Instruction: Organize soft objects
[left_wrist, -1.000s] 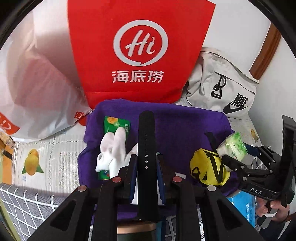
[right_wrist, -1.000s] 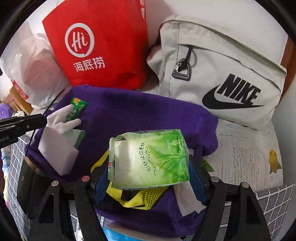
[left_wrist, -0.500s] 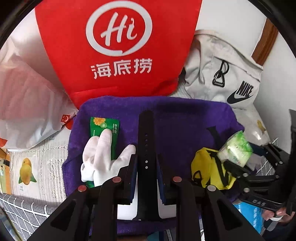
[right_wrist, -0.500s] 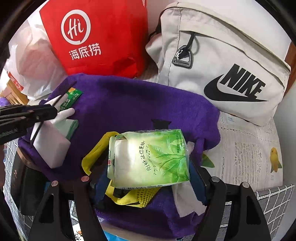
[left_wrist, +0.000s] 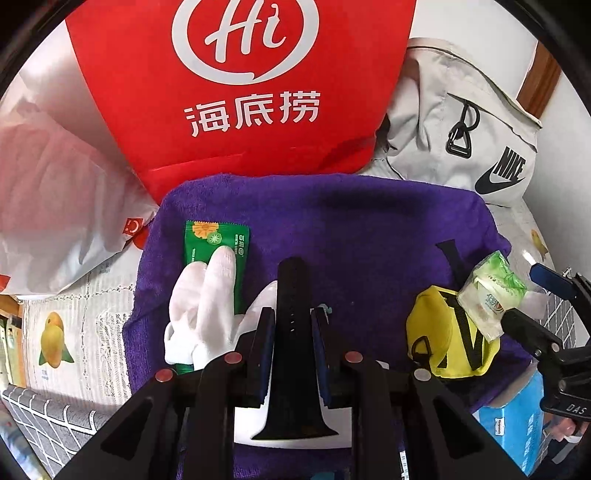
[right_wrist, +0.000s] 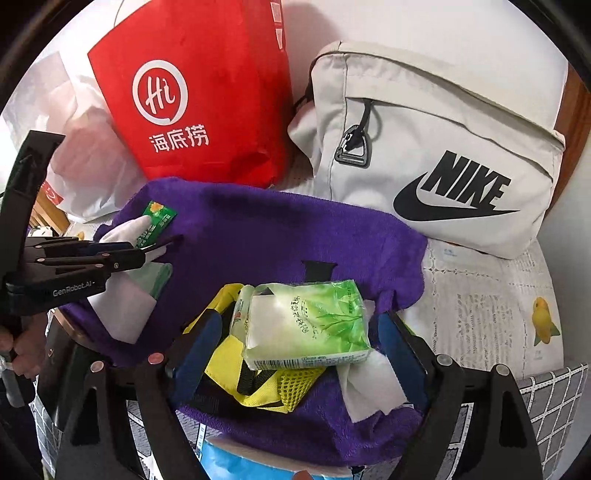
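Since a second ago the right tongs (right_wrist: 295, 328) have spread apart, and the green plastic tissue pack (right_wrist: 306, 325) they had clamped now sits loose between the blue pads, resting on the small yellow pouch with black straps (right_wrist: 236, 365). Both lie on the near right part of the purple towel (right_wrist: 266, 236), with a white paper tissue (right_wrist: 369, 384) just right of the pouch. On the left, the left tongs (left_wrist: 292, 325) are clenched on a black perforated strap (left_wrist: 293, 295), above the white fabric glove (left_wrist: 205, 310) that overlaps a green foil sachet (left_wrist: 218, 236). Beyond the towel stand a red paper bag with a white Hi logo (left_wrist: 240, 81) and a pale grey Nike backpack (right_wrist: 436, 147)
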